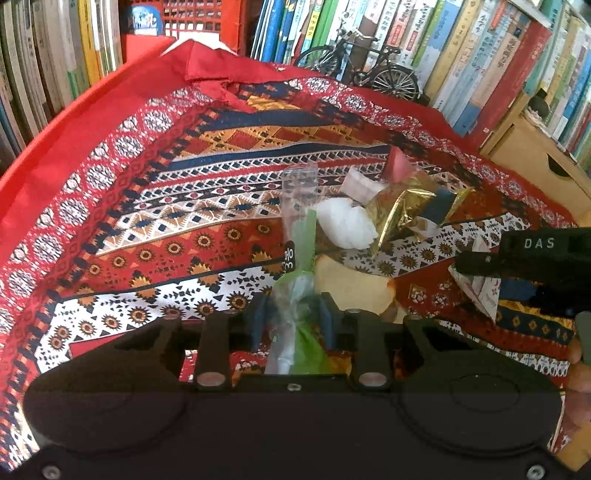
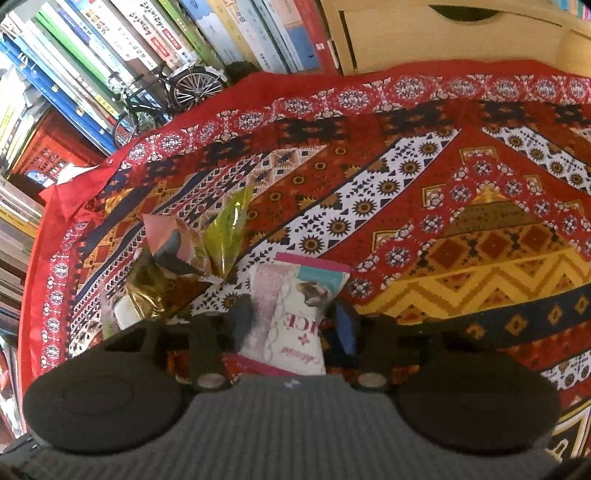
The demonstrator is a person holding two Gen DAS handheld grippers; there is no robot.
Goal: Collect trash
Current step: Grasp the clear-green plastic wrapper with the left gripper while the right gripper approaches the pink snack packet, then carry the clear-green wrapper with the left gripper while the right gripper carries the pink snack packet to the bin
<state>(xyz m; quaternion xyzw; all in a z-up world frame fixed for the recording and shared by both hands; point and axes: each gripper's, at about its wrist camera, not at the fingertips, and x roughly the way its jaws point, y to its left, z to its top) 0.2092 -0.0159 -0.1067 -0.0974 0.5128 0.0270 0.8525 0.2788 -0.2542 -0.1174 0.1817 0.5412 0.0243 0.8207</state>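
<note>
My left gripper (image 1: 293, 319) is shut on a clear and green plastic wrapper (image 1: 298, 258) that rises from between its blue pads. Beyond it lies a trash pile: a white crumpled tissue (image 1: 345, 223), a gold foil wrapper (image 1: 410, 208) and a pink scrap (image 1: 397, 164). My right gripper (image 2: 291, 325) is shut on a white and pink snack packet (image 2: 295, 314); it shows as a black body (image 1: 535, 258) at the right of the left wrist view. Left of it lie a gold foil wrapper (image 2: 147, 291), a yellow-green wrapper (image 2: 231, 229) and a pink printed wrapper (image 2: 173, 243).
A patterned red cloth (image 1: 147, 206) covers the table (image 2: 443, 206). Books (image 1: 480, 55) line the back, with a small model bicycle (image 1: 354, 66) in front of them. A wooden drawer box (image 1: 539, 162) stands at the right, a red crate (image 1: 199, 18) at the back.
</note>
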